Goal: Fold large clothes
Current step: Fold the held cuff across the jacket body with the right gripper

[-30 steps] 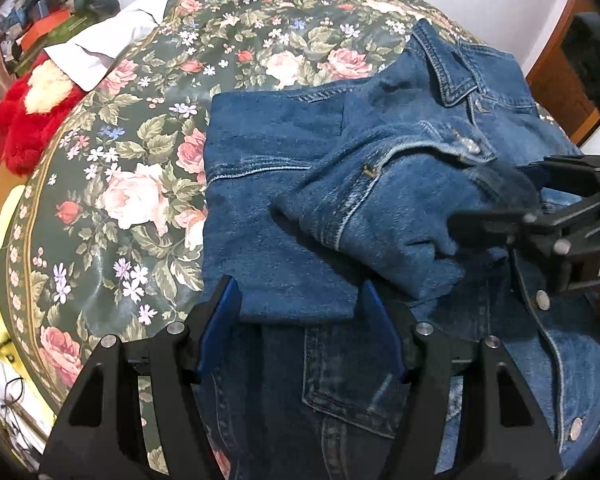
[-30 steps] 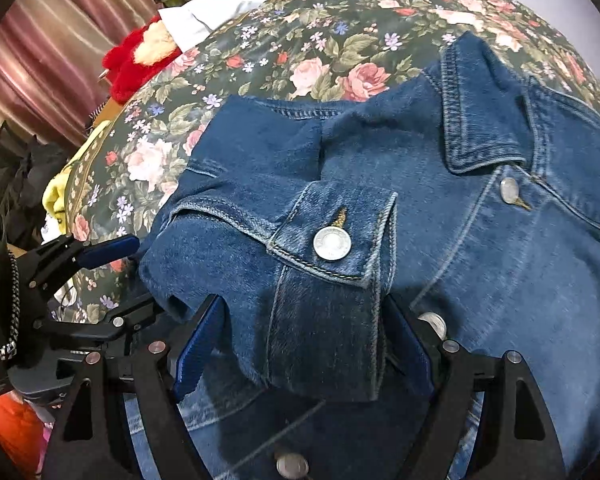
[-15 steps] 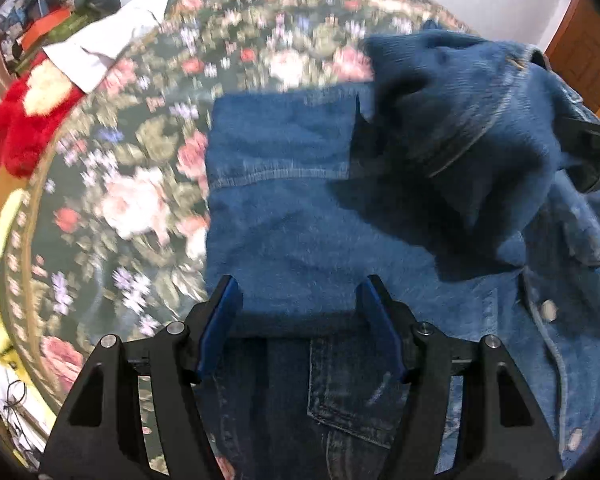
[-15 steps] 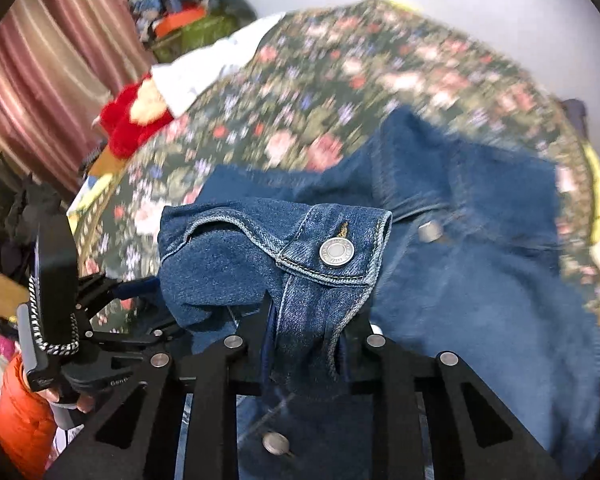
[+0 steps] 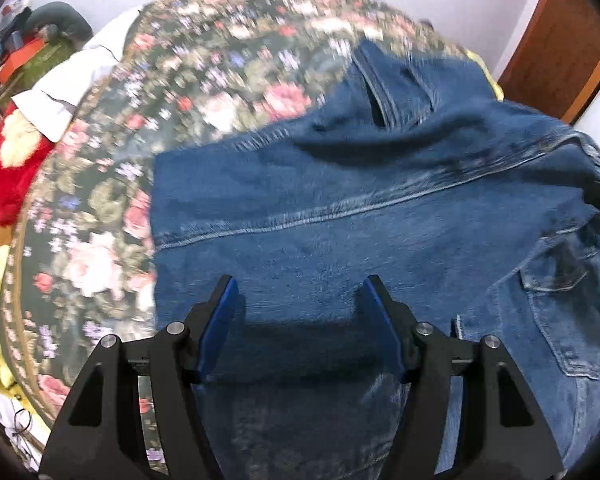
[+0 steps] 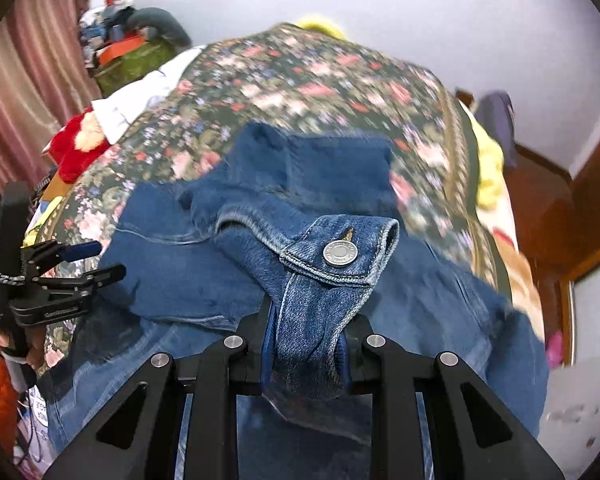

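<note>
A blue denim jacket point(image 5: 340, 220) lies on a bed with a floral cover point(image 5: 204, 80). My left gripper point(image 5: 300, 304) is open, its blue pads either side of the folded denim edge, just above it. My right gripper point(image 6: 306, 344) is shut on the jacket's sleeve cuff point(image 6: 340, 256), the cuff with its metal button point(image 6: 340, 253) standing up above the jaws. The sleeve stretches from the cuff back across the jacket body point(image 6: 172, 264). The left gripper also shows in the right wrist view point(image 6: 96, 260), at the jacket's left edge.
Red plush point(image 5: 8, 168) and a white cloth point(image 5: 72, 80) lie at the bed's left. A pile of clutter point(image 6: 132, 48) sits at the far left corner. Yellow fabric point(image 6: 488, 168) hangs at the bed's right edge. Wooden furniture point(image 5: 560, 48) stands at the right.
My right gripper closed on the sleeve cuff, lifted it and carried it to the right across the jacket, unfolding the sleeve. My left gripper stayed open and rose slightly at the folded edge.
</note>
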Motion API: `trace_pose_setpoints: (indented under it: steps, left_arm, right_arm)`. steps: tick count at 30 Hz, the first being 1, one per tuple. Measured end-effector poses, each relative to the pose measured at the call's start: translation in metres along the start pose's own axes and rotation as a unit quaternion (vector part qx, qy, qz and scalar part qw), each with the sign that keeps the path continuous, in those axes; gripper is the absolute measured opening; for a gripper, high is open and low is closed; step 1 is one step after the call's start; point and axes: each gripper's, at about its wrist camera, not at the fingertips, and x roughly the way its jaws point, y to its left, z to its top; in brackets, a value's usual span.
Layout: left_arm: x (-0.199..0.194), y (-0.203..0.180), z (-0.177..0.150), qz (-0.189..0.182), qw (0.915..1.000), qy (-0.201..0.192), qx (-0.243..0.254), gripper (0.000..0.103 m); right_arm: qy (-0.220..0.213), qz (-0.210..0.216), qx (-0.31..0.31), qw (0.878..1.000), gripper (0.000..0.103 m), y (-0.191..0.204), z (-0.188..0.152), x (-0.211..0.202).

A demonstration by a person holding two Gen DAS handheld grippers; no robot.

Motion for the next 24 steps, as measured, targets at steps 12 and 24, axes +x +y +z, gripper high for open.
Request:
trace_pose_setpoints:
  steps: [12,24]
  left_arm:
    - [0.027,0.007,-0.011,0.012,0.9998,0.018,-0.005,0.084]
    - [0.024,0.006,-0.017,0.019,0.9997,0.011,-0.005,0.086]
  right_arm:
    - [0.032,-0.019,0.026,0.999,0.030,-0.032,-0.038,0.012]
    - [0.027,-0.025,0.033,0.999,0.032,-0.044,-0.036,-0.011]
